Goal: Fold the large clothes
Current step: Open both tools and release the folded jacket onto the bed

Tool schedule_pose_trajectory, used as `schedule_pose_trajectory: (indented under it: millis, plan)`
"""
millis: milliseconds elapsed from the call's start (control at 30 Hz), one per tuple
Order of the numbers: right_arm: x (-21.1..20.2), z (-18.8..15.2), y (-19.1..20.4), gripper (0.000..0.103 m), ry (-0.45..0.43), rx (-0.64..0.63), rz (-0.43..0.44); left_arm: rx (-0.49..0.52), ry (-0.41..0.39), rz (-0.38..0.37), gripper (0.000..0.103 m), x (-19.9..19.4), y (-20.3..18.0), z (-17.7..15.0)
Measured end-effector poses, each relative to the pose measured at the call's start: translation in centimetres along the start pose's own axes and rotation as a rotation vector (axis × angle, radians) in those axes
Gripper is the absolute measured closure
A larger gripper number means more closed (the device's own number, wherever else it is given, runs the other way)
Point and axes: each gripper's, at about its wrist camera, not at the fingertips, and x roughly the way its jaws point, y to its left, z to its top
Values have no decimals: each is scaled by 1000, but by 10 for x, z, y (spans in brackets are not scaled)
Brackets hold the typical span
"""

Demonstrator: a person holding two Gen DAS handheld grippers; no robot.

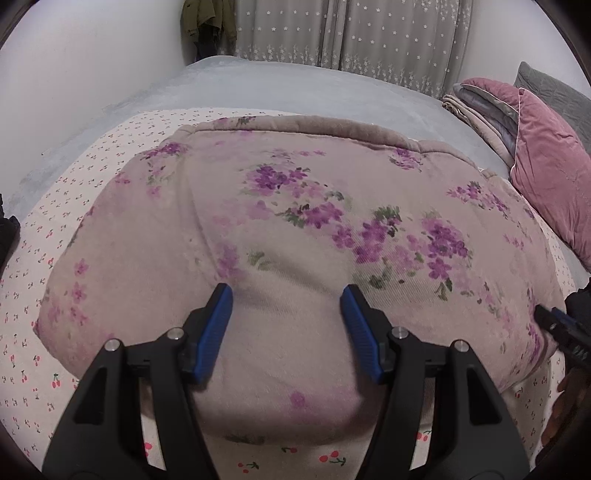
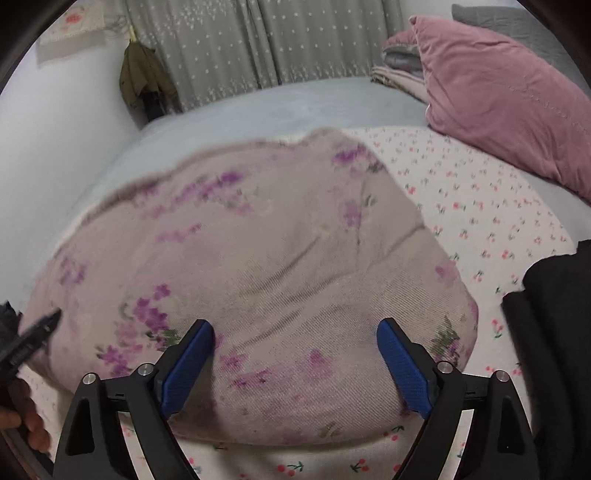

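A thick beige garment with purple flower print (image 1: 288,229) lies folded into a padded bundle on the cherry-print sheet (image 1: 40,332). It also shows in the right wrist view (image 2: 266,266). My left gripper (image 1: 286,291) is open, its blue pads (image 1: 214,332) spread just above the near part of the bundle, holding nothing. My right gripper (image 2: 295,326) is open and empty over the bundle's near right part. The right gripper's tip shows at the right edge of the left view (image 1: 557,325); the left gripper's tip shows at the left edge of the right view (image 2: 33,336).
A pink velvet pillow (image 2: 498,96) and a stack of folded bedding (image 1: 480,110) lie at the far right. A grey bed cover (image 1: 295,88) spreads behind. A dark cloth (image 2: 554,314) lies at the near right. Curtains (image 1: 351,33) and a hanging green jacket (image 2: 144,74) stand behind.
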Motion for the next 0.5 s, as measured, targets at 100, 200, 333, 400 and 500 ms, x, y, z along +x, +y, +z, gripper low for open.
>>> schedule_pose_trajectory:
  millis: [100, 200, 333, 400, 500]
  plan:
    - [13, -5, 6, 7, 2, -30, -40, -1, 0, -4, 40, 0, 0, 0]
    - [12, -3, 2, 7, 10, -4, -14, -23, 1, -36, 40, -3, 5, 1]
    - [-3, -3, -3, 7, -36, 0, 5, -93, -6, -89, 40, -15, 29, 7]
    - [-15, -1, -4, 7, -59, 9, -5, -152, -17, -106, 40, -23, 52, 10]
    - [-30, 2, -11, 7, -91, 58, -24, -250, -13, -129, 40, -26, 86, 11]
